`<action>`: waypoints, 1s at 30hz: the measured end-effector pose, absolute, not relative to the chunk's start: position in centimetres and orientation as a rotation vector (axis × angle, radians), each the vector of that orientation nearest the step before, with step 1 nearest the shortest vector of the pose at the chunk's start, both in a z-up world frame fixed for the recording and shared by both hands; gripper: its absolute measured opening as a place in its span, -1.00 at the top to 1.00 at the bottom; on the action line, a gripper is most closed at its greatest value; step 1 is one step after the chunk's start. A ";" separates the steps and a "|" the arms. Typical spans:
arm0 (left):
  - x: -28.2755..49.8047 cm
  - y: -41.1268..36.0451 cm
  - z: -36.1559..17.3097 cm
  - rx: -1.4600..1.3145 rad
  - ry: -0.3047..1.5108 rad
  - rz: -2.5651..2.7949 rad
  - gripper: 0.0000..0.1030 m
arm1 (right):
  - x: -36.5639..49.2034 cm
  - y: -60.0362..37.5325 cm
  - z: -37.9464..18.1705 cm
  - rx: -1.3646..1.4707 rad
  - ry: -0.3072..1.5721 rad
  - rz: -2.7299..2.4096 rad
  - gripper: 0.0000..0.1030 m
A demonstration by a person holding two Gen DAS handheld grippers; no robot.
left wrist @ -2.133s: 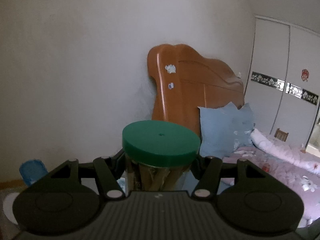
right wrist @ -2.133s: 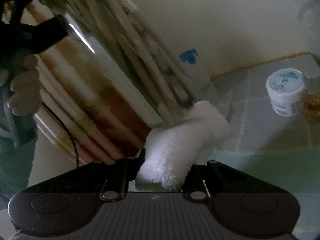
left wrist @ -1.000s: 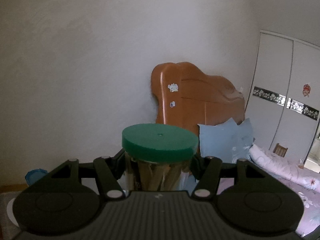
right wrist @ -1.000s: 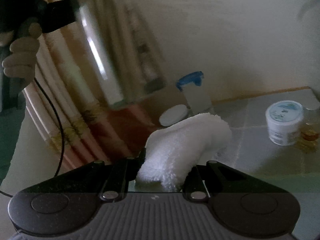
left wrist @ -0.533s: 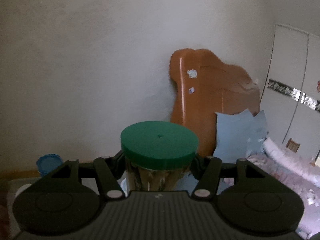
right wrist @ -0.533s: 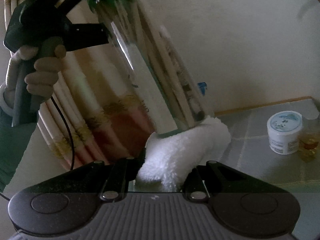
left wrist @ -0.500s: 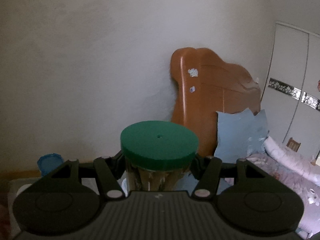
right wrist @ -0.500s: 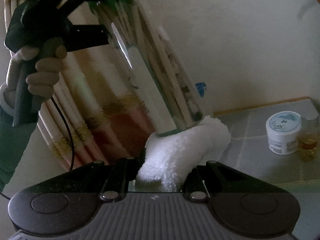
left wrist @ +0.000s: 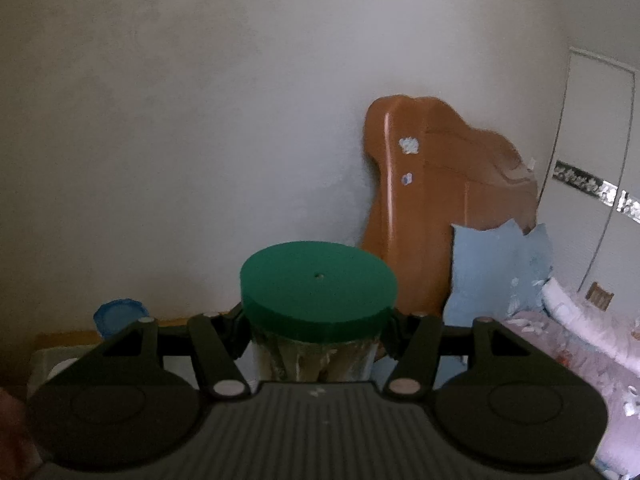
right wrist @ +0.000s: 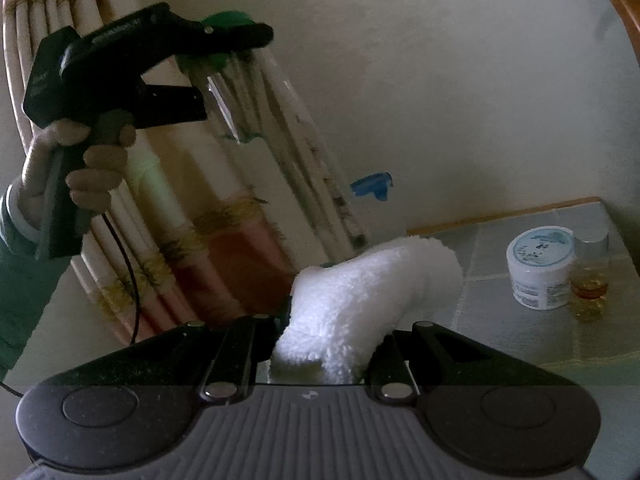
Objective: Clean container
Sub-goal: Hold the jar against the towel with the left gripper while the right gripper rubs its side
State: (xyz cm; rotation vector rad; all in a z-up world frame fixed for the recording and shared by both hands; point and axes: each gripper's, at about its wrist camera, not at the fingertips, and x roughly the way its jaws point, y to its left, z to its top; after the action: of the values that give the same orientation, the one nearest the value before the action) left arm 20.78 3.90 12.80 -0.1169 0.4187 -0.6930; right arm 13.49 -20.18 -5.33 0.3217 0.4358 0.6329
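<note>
Right wrist view: my right gripper point(right wrist: 326, 344) is squeezed nearly closed on a white cloth point(right wrist: 360, 296), its tip touching the jar's point(right wrist: 288, 136) bottom mid-frame. Upper left, my left gripper point(left wrist: 316, 334) clamps that jar just under the green lid point(left wrist: 318, 286).

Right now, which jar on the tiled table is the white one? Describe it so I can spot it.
Look at the grey tiled table on the right. The white jar stands beside a small clear bottle of amber liquid. It is squat, opaque, with a pale blue printed lid.
</note>
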 end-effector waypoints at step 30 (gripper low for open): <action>19.8 3.9 13.0 -0.107 0.406 -0.668 -0.16 | 13.0 -18.7 -5.4 0.175 0.385 0.641 0.63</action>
State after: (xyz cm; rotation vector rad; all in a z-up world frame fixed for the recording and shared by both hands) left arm 19.77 3.86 13.00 -0.1072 0.4055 -0.6680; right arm 13.04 -18.66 -5.40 0.1751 0.3853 0.6408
